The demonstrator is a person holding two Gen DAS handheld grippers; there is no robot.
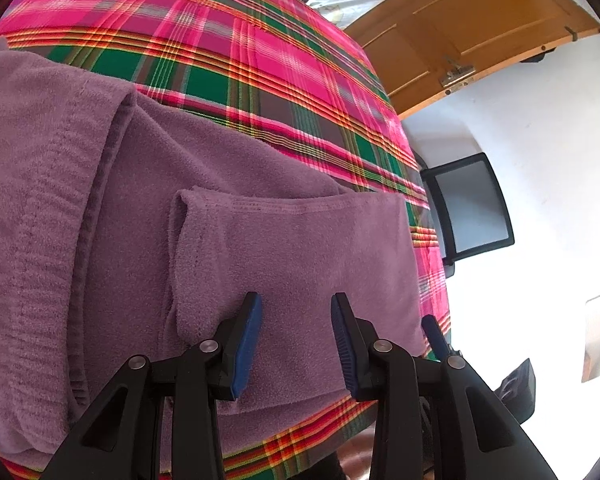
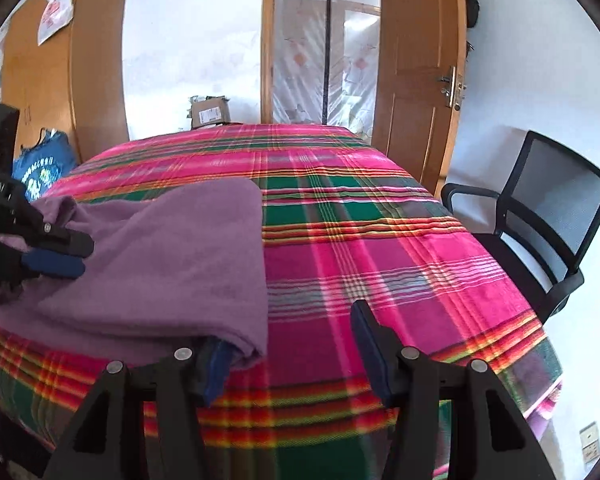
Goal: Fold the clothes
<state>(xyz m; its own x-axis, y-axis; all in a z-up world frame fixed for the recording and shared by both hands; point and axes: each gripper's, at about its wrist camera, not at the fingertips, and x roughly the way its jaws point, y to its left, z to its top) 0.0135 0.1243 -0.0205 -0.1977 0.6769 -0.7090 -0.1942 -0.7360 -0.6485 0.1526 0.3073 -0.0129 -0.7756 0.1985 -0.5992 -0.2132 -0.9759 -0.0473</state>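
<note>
The left gripper (image 1: 296,312) hangs just over the near part of the purple fleece garment (image 1: 180,220), its blue-padded jaws spread wide with nothing between them but the cloth lying below; whether the pads touch the fleece cannot be told. The right gripper (image 2: 292,332) is also spread wide near the table's front edge: its left finger (image 2: 218,368) is tucked against or under the garment's near right corner, partly hidden by the fabric, while the other finger stands free over bare cloth. The garment lies flat on the left side of the plaid tablecloth (image 2: 360,248), partly folded, with a stitched hem running across its top layer and a thicker folded band along its left. In the right wrist view the left gripper shows at the garment's left edge. Farther right, beside the table, stands a black mesh chair (image 2: 540,216). Beyond the table are a wooden door (image 2: 416,80), a plastic-covered doorway, a cardboard box (image 2: 209,114) and a wooden wardrobe (image 2: 56,80) at the left.
</note>
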